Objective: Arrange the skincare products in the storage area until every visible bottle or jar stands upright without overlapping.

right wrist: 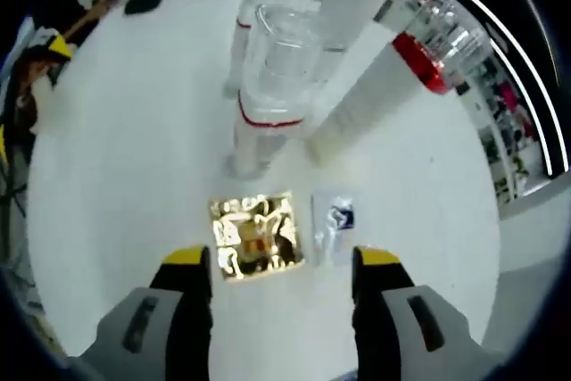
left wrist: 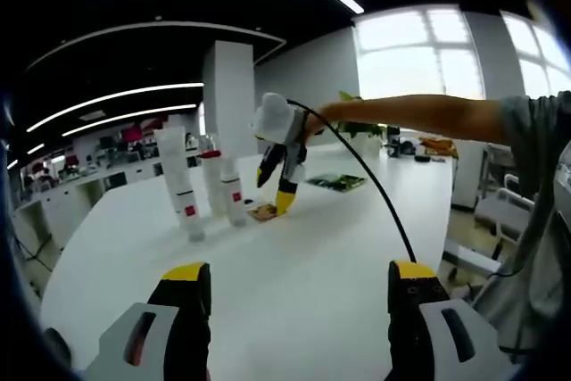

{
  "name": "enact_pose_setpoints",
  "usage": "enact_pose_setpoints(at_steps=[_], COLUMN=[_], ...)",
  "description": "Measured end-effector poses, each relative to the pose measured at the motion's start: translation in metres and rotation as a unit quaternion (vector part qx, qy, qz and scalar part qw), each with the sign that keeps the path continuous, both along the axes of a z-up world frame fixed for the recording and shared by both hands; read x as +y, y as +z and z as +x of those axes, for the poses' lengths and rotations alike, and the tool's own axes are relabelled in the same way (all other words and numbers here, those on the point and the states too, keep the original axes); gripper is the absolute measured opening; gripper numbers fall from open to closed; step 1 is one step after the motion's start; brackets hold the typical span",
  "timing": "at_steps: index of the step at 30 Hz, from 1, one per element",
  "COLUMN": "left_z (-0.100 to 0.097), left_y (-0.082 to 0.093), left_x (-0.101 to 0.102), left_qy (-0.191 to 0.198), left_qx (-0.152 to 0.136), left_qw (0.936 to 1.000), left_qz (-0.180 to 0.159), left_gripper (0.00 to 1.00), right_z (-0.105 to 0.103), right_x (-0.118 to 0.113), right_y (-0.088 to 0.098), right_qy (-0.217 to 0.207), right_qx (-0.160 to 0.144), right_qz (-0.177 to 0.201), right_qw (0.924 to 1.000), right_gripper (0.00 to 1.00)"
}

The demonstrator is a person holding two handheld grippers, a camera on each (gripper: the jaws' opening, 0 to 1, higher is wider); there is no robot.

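Note:
Three white skincare bottles stand upright and close together on the white table (left wrist: pixel 339 247): a tall tube (left wrist: pixel 175 180), a red-capped bottle (left wrist: pixel 212 180) and a shorter one (left wrist: pixel 234 195). From above they appear as a clear-capped bottle (right wrist: pixel 275 86), a red-banded tube (right wrist: pixel 379 86) and one behind (right wrist: pixel 252 6). A gold sachet (right wrist: pixel 256 235) lies flat beside a small clear sachet (right wrist: pixel 333 225). My right gripper (right wrist: pixel 281 265) hangs open just over the gold sachet (left wrist: pixel 263 211), also seen as the right gripper (left wrist: pixel 277 192). My left gripper (left wrist: pixel 300 283) is open, low and well back from the bottles.
A green packet (left wrist: pixel 337 182) lies further back on the table. A person's arm (left wrist: pixel 419 118) reaches in from the right, with a black cable (left wrist: pixel 384 194) trailing across. The table's right edge (left wrist: pixel 451 211) borders chairs and floor. A dark round object (right wrist: pixel 141 4) sits far off.

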State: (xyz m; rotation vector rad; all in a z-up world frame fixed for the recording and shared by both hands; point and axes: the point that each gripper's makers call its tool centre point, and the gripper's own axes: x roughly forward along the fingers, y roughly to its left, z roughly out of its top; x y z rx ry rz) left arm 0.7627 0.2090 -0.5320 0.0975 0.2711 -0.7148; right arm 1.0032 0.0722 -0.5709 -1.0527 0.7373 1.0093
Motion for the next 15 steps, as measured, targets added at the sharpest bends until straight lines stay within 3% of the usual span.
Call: enact_pose_setpoints(at_steps=[2, 5, 7, 15], left_z=[0.001, 0.002, 0.001, -0.001], left_y=[0.002, 0.001, -0.001, -0.002], left_x=[0.002, 0.003, 0.002, -0.002], left_qy=[0.004, 0.006, 0.004, -0.004], left_qx=[-0.003, -0.002, 0.000, 0.002], left_qw=[1.0000, 1.0000, 1.0000, 1.0000], left_qz=[-0.005, -0.007, -0.004, -0.005], left_gripper=[0.83, 0.83, 0.83, 0.83], right_z=[-0.004, -0.017, -0.022, -0.022], right_x=[-0.008, -0.018, -0.029, -0.079], right_y=[0.009, 0.016, 0.020, 0.031], right_qy=[-0.004, -0.073, -0.122, -0.237], right_qx=[0.003, 0.071, 0.106, 0.138], right_qz=[0.005, 0.043, 0.055, 0.059], right_qw=[1.0000, 0.9938, 0.9853, 0.9598], right_gripper=[0.61, 0.84, 0.99, 1.00])
